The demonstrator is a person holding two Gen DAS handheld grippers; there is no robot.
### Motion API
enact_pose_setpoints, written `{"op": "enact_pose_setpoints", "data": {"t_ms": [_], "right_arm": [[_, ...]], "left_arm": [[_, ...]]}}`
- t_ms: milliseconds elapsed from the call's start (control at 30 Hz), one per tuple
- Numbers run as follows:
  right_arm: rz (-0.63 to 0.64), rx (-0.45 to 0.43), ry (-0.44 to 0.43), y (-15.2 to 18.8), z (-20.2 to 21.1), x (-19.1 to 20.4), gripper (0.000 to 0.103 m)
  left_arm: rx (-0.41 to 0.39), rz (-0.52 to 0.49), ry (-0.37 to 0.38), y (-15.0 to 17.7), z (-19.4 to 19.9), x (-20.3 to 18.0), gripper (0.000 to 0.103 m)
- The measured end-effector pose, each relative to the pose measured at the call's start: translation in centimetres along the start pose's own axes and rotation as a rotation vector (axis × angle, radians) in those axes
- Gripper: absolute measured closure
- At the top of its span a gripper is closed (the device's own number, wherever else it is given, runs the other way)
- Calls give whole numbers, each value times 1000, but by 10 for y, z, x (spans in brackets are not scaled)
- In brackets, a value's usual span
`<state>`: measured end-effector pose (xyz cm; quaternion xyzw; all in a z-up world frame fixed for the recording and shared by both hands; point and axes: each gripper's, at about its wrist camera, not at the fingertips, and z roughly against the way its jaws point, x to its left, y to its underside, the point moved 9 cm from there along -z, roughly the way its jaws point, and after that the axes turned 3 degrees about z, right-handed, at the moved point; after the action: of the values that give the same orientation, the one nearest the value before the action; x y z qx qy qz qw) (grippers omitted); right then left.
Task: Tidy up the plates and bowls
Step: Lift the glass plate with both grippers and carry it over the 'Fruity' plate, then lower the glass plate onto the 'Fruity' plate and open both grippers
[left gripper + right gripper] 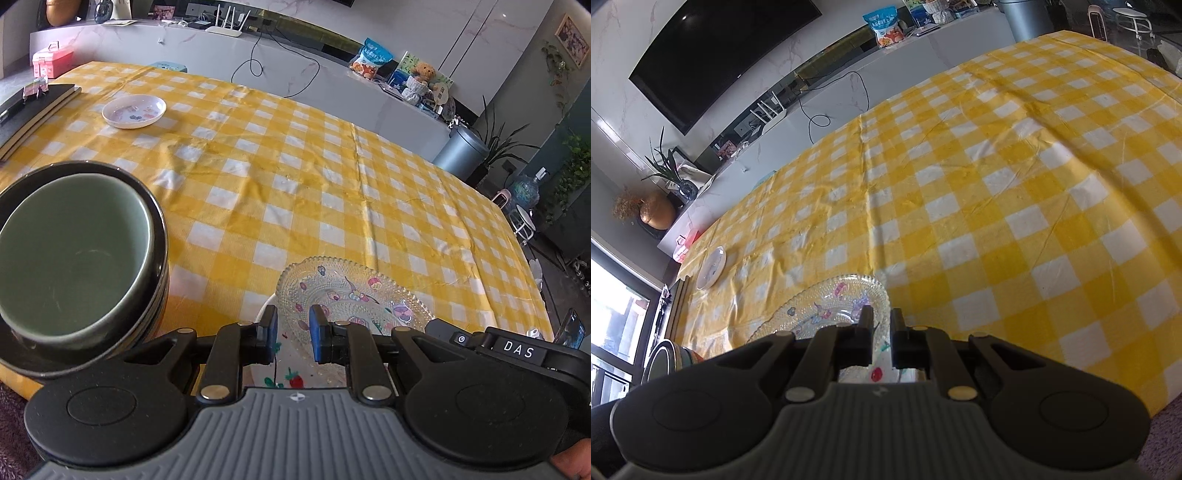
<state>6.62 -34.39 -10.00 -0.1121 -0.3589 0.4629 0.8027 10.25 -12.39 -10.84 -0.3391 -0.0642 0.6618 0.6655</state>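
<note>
A clear beaded glass plate (354, 291) with cartoon prints lies at the table's near edge, on top of a white strawberry-print plate (291, 378). My left gripper (293, 332) hovers over the glass plate's near rim, jaws a little apart, holding nothing. My right gripper (881, 332) is at the same glass plate (827, 306), jaws narrowly apart around its rim; the grip is unclear. A green bowl (70, 254) sits nested in a black bowl (155, 221) at the left. A small white plate (133, 110) lies far left, also in the right wrist view (711, 272).
Yellow checked tablecloth (295, 177) covers the table. Dark notebooks (33, 107) and a pink box (51, 59) are at the far left corner. A counter with a router, snack bag and cables runs behind. A grey bin (463, 151) stands at right.
</note>
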Motion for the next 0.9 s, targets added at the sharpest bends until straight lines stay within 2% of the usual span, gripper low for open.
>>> {"op": "enact_pose_setpoints", "data": {"t_ms": [900], "right_arm": [[96,40,91,28,-5,4,96]], "left_arm": [[50,6,-21,25,-7,16,83]]}}
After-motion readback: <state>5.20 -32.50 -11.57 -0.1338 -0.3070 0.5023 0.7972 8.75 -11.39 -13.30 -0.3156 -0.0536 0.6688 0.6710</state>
